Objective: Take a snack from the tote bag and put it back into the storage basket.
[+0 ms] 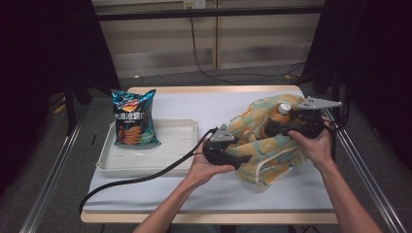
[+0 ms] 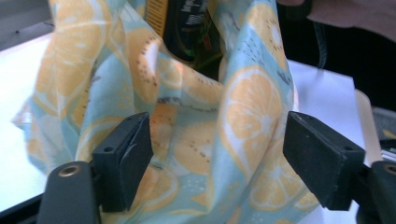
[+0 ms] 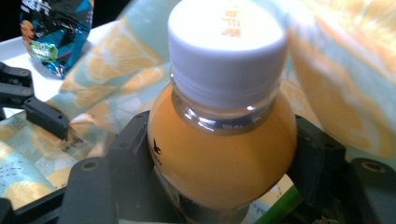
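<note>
Over the lemon-print bag, the right tool grips a juice bottle.

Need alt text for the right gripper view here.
The right gripper clamps the shoulder of an orange juice bottle with a white cap, against a lemon-print cloth bag. A chip bag lies at upper left.

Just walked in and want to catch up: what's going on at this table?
A person works two hand-held grippers at a lemon-print fabric bag. The right gripper is clamped on a white-capped bottle of orange juice at the bag's mouth. The left gripper has its jaws open around a fold of the bag. A blue chip bag leans on a white tray.
</note>
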A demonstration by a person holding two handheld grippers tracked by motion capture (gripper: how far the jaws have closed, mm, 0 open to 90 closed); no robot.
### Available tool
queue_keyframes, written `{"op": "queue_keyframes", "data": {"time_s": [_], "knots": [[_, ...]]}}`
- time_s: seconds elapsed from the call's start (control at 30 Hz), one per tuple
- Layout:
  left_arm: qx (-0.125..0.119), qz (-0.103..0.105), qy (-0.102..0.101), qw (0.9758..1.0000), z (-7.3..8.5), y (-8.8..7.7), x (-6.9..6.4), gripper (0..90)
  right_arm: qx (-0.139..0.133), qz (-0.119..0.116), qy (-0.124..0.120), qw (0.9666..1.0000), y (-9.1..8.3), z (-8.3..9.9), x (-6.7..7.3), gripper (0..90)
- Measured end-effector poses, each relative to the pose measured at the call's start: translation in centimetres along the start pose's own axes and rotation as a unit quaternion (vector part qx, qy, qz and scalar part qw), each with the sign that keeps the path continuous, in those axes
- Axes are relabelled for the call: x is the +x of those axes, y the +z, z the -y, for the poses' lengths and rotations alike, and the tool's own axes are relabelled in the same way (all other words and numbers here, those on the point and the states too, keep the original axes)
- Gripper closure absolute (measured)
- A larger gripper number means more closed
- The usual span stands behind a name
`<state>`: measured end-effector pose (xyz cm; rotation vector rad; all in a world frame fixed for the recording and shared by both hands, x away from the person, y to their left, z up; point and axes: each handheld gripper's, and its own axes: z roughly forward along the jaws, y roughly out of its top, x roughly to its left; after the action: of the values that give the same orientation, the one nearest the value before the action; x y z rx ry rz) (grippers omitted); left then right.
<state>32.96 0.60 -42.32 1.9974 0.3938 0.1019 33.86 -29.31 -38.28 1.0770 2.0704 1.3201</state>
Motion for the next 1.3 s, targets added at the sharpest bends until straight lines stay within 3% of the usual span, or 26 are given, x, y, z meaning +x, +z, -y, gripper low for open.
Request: {"op": "queue_keyframes", "data": {"time_s": [0.17, 0.4, 0.7, 0.8, 0.9, 1.07, 1.23, 1.3], "knots": [[-0.014, -0.002, 0.004, 0.9999, -0.4, -0.9, 0.1, 22.4, -0.006, -0.006, -0.007, 0.9999, -0.6, -1.0, 0.4, 32.0], [-0.015, -0.017, 0.011, 0.9997, -0.2, -2.1, 0.0, 20.8, -0.009, -0.02, -0.004, 0.9998, -1.1, -2.0, 0.9, 32.0], [-0.01, -0.044, 0.012, 0.9989, 1.1, -4.7, 0.4, 19.7, -0.025, -0.033, 0.012, 0.9991, -1.3, -2.3, 1.0, 32.1], [-0.014, -0.052, 0.009, 0.9985, 1.6, -5.6, 0.4, 18.7, -0.025, -0.035, 0.006, 0.999, -1.4, -2.5, 1.1, 32.1], [-0.007, -0.064, 0.009, 0.9979, 2.4, -6.8, 0.2, 17.4, -0.03, -0.037, 0.006, 0.9989, -1.6, -2.8, 1.4, 32.1], [-0.017, -0.073, 0.007, 0.9972, 3.1, -8.4, -0.1, 16.4, -0.031, -0.042, 0.005, 0.9986, -1.6, -3.3, 1.8, 32.1], [-0.004, -0.081, 0.012, 0.9967, 4.0, -9.5, -0.9, 16.4, -0.033, -0.046, -0.006, 0.9984, -1.7, -4.2, 2.7, 32.1], [-0.011, -0.087, 0.007, 0.9961, 4.5, -10.0, -1.3, 16.4, -0.04, -0.049, -0.005, 0.998, -1.9, -4.7, 2.9, 32.1]]}}
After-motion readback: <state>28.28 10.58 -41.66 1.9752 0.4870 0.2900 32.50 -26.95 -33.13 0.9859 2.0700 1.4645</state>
